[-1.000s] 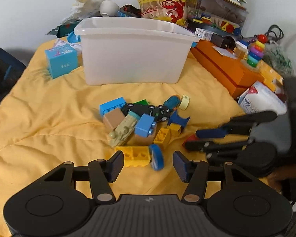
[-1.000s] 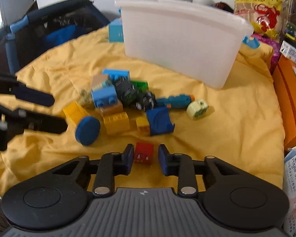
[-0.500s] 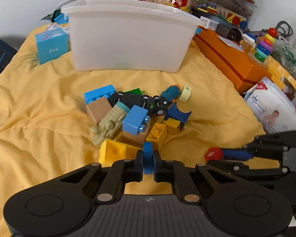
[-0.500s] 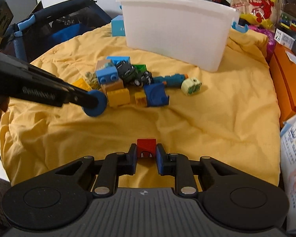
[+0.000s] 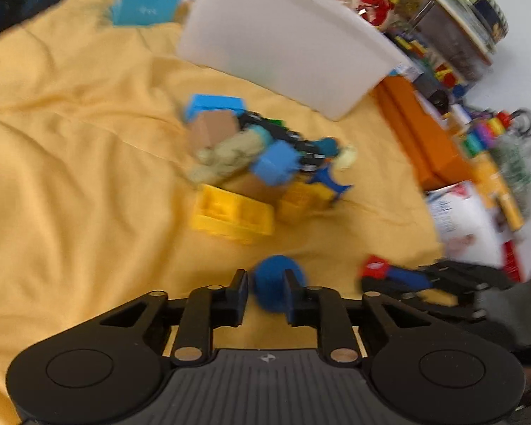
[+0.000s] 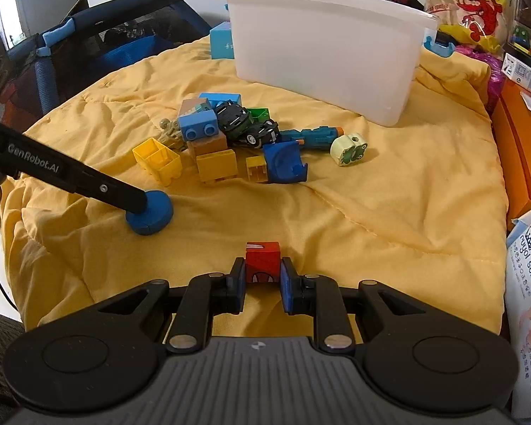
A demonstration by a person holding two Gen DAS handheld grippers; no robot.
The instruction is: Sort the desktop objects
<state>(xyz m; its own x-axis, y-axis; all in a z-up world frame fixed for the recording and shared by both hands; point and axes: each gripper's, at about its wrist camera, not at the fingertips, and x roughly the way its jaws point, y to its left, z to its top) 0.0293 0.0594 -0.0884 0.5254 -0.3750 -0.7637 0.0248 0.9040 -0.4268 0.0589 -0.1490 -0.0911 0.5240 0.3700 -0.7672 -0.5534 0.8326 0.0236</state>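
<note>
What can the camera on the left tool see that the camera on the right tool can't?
Only the left wrist view shows the colourful ring stacker and the orange box beside it. Only the right wrist view shows the dark blue mesh-sided frame past the yellow cloth's far-left edge. Both show the white bin, the toy pile, the blue disc in the left gripper and the red cube in the right gripper.

Yellow cloth [image 6: 389, 191] under everything. A dark blue disc [image 6: 150, 209], a red cube [image 6: 262, 261] with black web lines, bright yellow bricks [image 6: 157, 161] — a translucent white bin [image 6: 322, 42] behind, and a pale cream block [image 6: 348, 148] printed with a green frog
</note>
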